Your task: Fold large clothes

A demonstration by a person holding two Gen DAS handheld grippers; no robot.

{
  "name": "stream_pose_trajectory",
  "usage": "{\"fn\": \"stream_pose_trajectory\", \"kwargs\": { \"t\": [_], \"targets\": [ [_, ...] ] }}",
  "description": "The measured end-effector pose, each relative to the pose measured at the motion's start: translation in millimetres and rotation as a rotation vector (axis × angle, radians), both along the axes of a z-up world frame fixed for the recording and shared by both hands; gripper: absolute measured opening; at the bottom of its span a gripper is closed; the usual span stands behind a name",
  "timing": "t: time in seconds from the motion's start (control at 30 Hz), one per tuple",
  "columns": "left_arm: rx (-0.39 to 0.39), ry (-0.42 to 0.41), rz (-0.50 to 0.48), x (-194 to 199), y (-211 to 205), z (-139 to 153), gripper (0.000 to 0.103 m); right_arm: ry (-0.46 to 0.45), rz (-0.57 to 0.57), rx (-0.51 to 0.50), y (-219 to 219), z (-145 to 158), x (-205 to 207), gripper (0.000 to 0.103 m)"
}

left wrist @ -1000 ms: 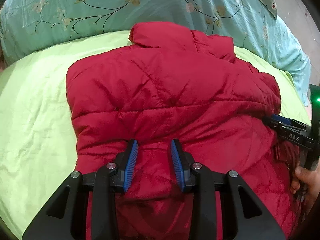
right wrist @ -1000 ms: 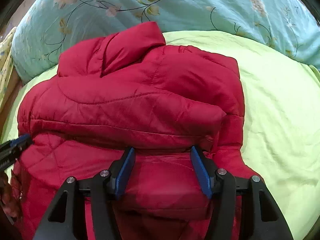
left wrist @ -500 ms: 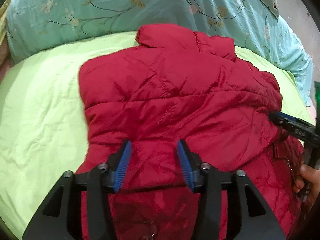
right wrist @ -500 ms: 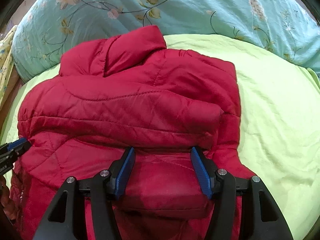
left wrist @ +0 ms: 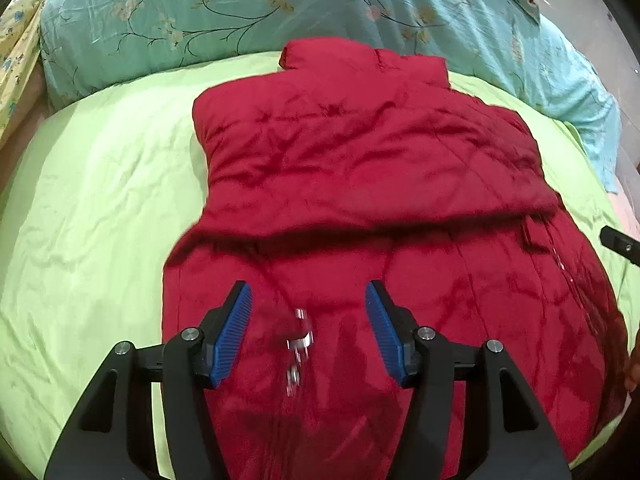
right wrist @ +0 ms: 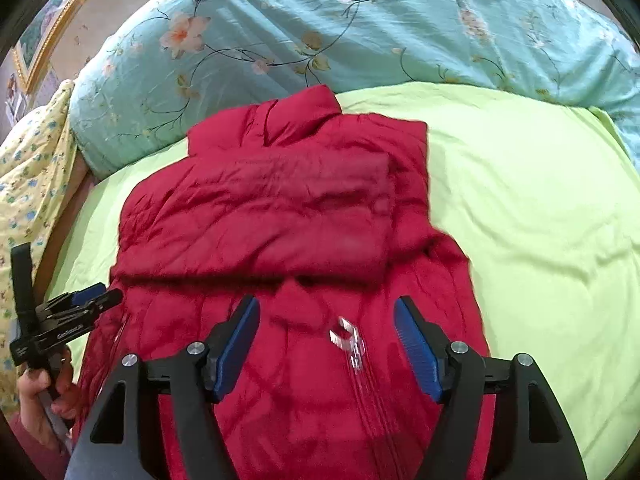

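Observation:
A red puffer jacket (left wrist: 360,184) lies on the green bed sheet (left wrist: 92,208), collar at the far end, sleeves folded across its chest. It also shows in the right wrist view (right wrist: 272,216). A silver zipper pull (left wrist: 298,340) lies near the hem, also seen in the right wrist view (right wrist: 346,336). My left gripper (left wrist: 308,300) is open and empty above the hem. My right gripper (right wrist: 326,312) is open and empty above the hem too. The left gripper also appears at the left of the right wrist view (right wrist: 108,296).
A teal floral quilt (left wrist: 240,8) lies bunched along the far side of the bed, also in the right wrist view (right wrist: 360,32). A yellow floral cloth (right wrist: 28,184) lies at the far left. A framed picture (right wrist: 44,36) hangs on the wall.
Both grippers have pulled back and up from the jacket, so more of it and the sheet shows. Their jaws have opened wider. The zipper pull has come into view.

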State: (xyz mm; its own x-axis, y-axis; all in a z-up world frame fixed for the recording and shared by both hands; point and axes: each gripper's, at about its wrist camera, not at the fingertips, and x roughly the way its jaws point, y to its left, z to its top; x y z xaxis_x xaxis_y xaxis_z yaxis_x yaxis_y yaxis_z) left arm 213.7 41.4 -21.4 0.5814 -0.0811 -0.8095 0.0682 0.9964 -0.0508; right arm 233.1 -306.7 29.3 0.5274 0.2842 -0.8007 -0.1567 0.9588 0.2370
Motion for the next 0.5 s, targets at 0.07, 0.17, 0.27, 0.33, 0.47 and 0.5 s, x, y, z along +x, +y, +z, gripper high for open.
{"fn": "stream_pose_trajectory", "kwargs": {
  "t": [0.07, 0.17, 0.27, 0.33, 0.47, 0.5],
  "targets": [
    [-0.012, 0.006, -0.002, -11.6, -0.4, -0.2, 0.062, 0.007, -0.008, 0.012, -7.6, 3.3, -13.5, 0.073],
    [-0.019, 0.016, 0.003, -26.2, 0.2, -0.5, 0.064, 0.017, -0.012, 0.016, -16.7, 5.2, -27.5, 0.075],
    [-0.022, 0.024, 0.019, -40.6, 4.2, -0.9, 0.069, 0.042, -0.01, 0.022, -24.6, 2.9, -41.7, 0.077],
    [-0.036, 0.029, 0.031, -49.9, 8.5, -2.6, 0.072, 0.054, -0.007, 0.014, -28.9, 0.2, -52.5, 0.079],
    [-0.048, 0.046, 0.048, -68.5, 17.6, -6.9, 0.073, 0.078, -0.002, 0.012, -39.3, -4.4, -72.5, 0.082],
    [-0.049, 0.05, 0.052, -72.7, 19.6, -7.9, 0.073, 0.079, -0.002, 0.014, -42.2, -4.5, -77.2, 0.083]
  ]
}}
